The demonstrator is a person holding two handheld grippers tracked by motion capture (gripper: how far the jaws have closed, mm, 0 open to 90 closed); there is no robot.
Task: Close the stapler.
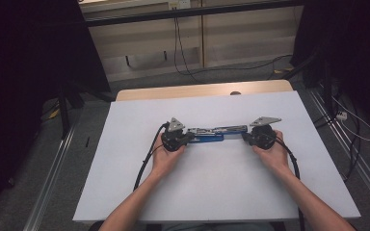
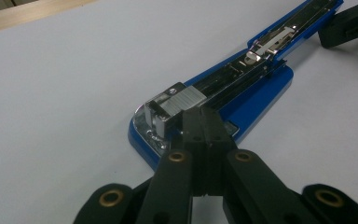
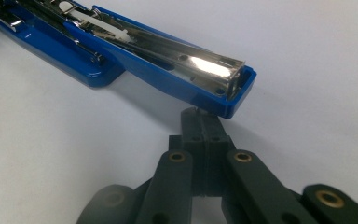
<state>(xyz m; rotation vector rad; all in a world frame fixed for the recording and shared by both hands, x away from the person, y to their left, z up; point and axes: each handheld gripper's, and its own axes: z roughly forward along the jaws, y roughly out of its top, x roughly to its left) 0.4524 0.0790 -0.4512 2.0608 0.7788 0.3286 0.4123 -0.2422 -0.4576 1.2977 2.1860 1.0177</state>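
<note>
Stapler (image 1: 211, 134), blue with a chrome staple channel, lies swung fully open in a long line across the middle of the white counter (image 1: 212, 192), between a person's two hands. The left tool (image 1: 187, 137) is clenched, jaws together with nothing between them, its tip resting at the stapler's base end, seemingly to steady it. The right tool (image 1: 245, 136), likewise clenched and empty, sits just under the raised far end of the open arm, probably propping it up. No brand, label or writing can be read anywhere.
</note>
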